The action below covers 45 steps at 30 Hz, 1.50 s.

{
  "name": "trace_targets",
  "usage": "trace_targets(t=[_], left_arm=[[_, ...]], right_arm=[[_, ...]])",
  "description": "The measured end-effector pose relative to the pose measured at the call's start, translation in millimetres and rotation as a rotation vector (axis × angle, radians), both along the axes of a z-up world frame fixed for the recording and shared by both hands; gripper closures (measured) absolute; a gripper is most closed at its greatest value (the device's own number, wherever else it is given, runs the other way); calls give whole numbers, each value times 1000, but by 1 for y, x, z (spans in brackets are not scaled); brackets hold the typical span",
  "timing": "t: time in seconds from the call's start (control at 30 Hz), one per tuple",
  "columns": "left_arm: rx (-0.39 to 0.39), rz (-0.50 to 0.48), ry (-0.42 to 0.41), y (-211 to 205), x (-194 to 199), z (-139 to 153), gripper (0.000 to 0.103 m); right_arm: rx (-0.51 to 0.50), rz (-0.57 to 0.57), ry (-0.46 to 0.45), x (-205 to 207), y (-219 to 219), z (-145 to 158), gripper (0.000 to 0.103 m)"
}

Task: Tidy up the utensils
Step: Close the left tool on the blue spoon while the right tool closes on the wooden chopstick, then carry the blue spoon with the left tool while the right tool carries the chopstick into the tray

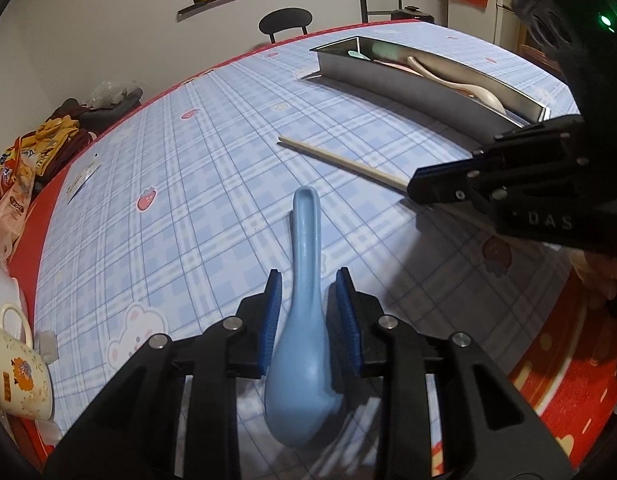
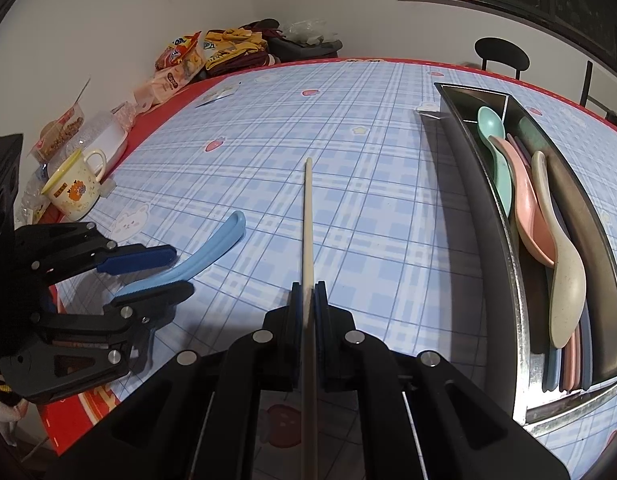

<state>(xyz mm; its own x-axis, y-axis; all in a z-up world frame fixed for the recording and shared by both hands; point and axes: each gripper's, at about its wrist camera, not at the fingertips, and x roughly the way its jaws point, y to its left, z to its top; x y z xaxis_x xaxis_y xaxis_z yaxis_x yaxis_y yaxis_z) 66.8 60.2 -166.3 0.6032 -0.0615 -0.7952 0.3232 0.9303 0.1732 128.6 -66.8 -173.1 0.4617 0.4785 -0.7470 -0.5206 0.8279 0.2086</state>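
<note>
- Left wrist view: the blue spoon (image 1: 304, 320) lies on the table (image 1: 188, 184), between the two pads of my left tongs (image 1: 308, 304). The bowl is toward the camera and the handle points away, to the far edge.
- The left tongs are apart. I see a small gap on each side of the spoon neck, so I judge they are not gripping yet.
- The spoon looks like ceramic or melamine: stiff, smooth, maybe slippery, and it can chip if it falls. I think the narrow neck just above the bowl is the best place to hold, and the pads (image 1: 270, 312) already stand there.
- Right wrist view: my right tongs (image 2: 308, 312) are closed on the chopstick (image 2: 307, 220). It runs straight forward from the jaws, and the far end seems to be close to the table or on it; I cannot tell which.
- The chopstick is light, thin and stiff. I hold it near one end, so it can swing or slide in the pads if I move fast.
- The tray (image 2: 512, 280) stands to the right of the chopstick, well apart from the blue spoon. Green, pink and cream spoons already lie in its left compartment.
- I judge that both utensils must go to this tray, each in a proper compartment.
</note>
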Motion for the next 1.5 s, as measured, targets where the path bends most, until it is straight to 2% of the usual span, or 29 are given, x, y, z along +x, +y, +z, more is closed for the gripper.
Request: trace_targets(t=[0.13,0.33,0.47,0.63,0.77,1.1,1.17,1.27,1.5], left_arm=[[-16,5,-2,2,4,-1,70],[-84,18,-16,11,2,-3,70],[-96,19,-15,12,2,-3,70],[-104,12,-12,12,2,-4,73],[-92,-2,-20,8,0,-4,85],[-128,9,-22,12,0,0,86],[-166,17,-25,19,0,2,86],[-273,49,-20,36,1,6,86],[-436,111,-20,68,1,13,86]], right_arm=[[3,-1,2,0,0,0,96],[-2,0,-1,0,0,0,96],[-4,0,-3,0,1,0,96],[-4,1,-3,0,2,0,96],[-13,2,-8,0,3,0,96],[-69,7,-41,-2,14,0,96],[-72,10,-44,-2,13,0,96],[-68,8,-47,-2,12,0,96],[18,4,-56,-5,1,6,97]])
